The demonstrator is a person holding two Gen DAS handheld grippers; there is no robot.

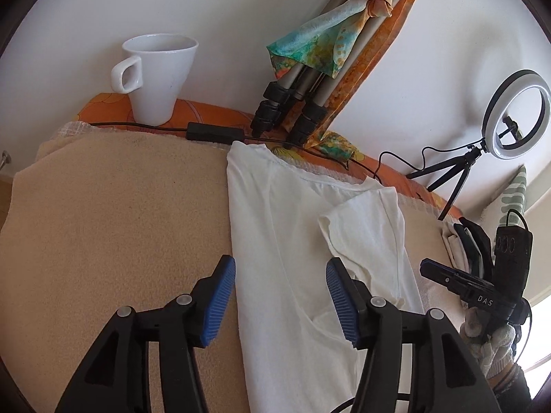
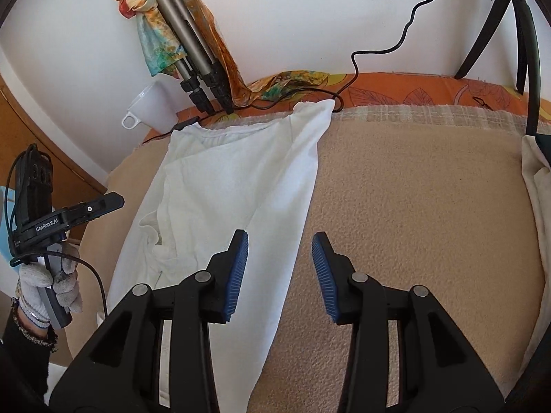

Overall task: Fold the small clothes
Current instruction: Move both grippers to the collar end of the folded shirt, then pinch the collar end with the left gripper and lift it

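Both my claws, left (image 1: 280,301) and right (image 2: 279,277), gape empty over the shirt (image 1: 296,241); a careless grab could undo its folded sleeve (image 1: 347,227)

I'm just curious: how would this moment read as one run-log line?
white T-shirt: folded lengthwise, on beige blanket | left gripper: open, empty | right gripper: open, empty

- A white mug (image 1: 156,75) is being kept on the orange cloth (image 1: 213,112).
- A folded tripod (image 1: 296,103) is being leaned against the wall.
- A ring light (image 1: 516,113) is being held up by a small stand.
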